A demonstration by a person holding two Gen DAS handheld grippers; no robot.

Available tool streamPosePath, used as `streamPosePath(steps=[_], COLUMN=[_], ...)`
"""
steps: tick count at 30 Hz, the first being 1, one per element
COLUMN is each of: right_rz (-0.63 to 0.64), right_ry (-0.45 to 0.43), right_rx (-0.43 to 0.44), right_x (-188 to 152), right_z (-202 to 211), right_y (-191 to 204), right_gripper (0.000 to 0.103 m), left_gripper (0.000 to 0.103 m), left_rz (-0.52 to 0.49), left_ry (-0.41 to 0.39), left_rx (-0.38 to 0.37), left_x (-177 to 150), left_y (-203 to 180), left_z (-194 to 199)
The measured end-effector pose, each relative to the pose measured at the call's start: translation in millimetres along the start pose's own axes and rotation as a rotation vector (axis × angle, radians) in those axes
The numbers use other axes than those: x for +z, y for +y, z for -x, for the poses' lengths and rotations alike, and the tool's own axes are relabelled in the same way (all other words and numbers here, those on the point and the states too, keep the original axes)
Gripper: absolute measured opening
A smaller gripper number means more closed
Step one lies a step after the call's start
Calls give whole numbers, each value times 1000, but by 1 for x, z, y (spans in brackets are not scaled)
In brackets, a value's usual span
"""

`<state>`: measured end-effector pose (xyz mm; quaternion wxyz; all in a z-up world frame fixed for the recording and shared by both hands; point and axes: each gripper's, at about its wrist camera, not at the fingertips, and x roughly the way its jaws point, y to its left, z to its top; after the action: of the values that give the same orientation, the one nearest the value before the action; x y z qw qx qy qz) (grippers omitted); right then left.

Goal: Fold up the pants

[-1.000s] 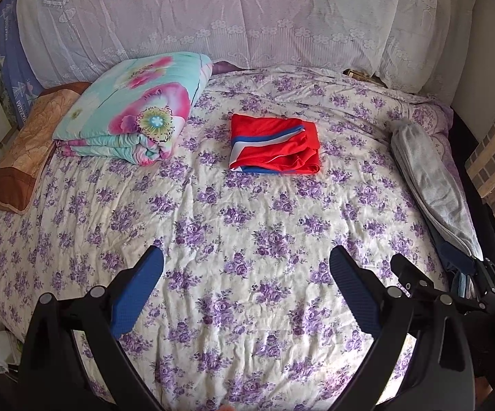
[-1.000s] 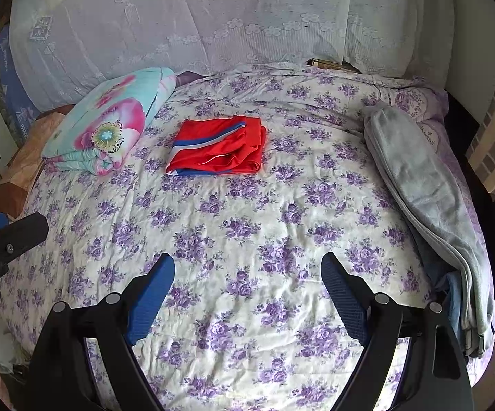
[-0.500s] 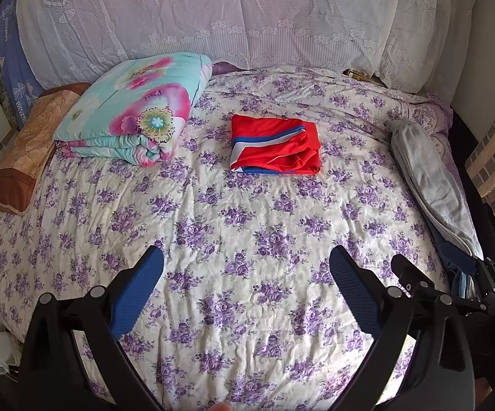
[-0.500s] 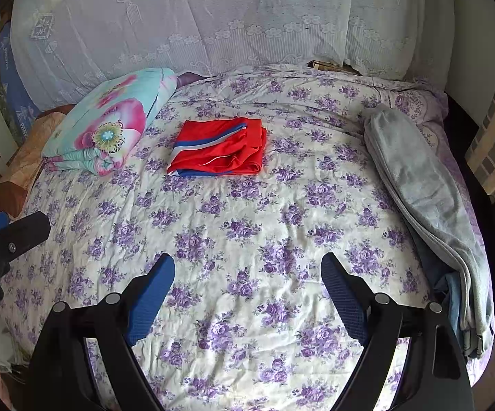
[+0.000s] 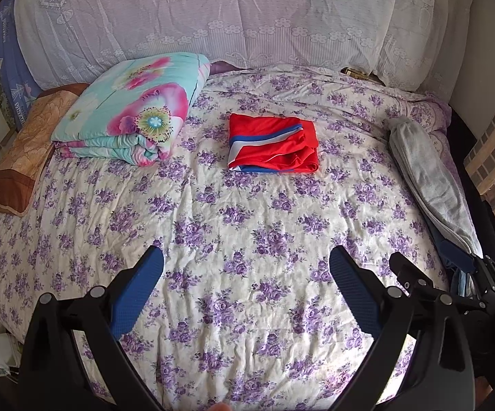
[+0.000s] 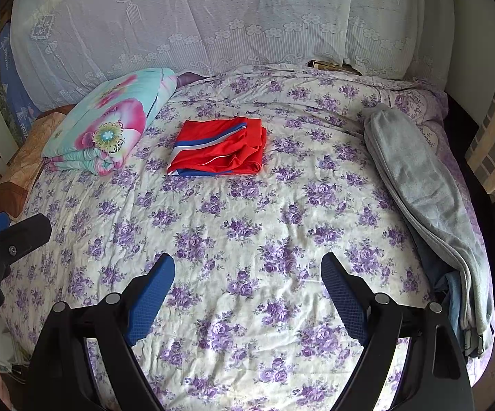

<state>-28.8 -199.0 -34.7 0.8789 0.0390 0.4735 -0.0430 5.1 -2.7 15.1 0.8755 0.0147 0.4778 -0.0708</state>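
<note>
Left gripper [image 5: 245, 262]: jaws spread wide, nothing between the blue pads [image 5: 137, 291], held above the near part of the bed [image 5: 213, 226]. Right gripper [image 6: 247, 270]: likewise spread wide and empty, above the same flowered sheet; the left gripper's tip shows at the left edge of the right wrist view, and the right gripper's tip at the right edge of the left wrist view, so the two sit side by side. Red pants [image 5: 272, 144] with blue and white stripes lie folded in a compact rectangle toward the far middle of the bed, well apart from both grippers. Folded floral quilt [image 5: 131, 120] lies left of the pants, near but not touching. Grey garment [image 6: 425, 198] is stretched along the right edge of the bed. Lace-covered pillows [image 5: 233, 17] stand along the headboard side.
</note>
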Motion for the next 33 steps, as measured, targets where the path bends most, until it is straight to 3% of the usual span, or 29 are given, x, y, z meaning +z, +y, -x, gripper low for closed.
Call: streamPosePath(steps=[33], right_rz=[-5], right_ry=[-3], right_rx=[-3], right_x=[-2], right_z=[2], right_y=[3], right_gripper=[88], left_gripper=[95], left_rz=[0], left_ry=[1], left_rx=[0], left_x=[0], left_y=[1], left_z=[0])
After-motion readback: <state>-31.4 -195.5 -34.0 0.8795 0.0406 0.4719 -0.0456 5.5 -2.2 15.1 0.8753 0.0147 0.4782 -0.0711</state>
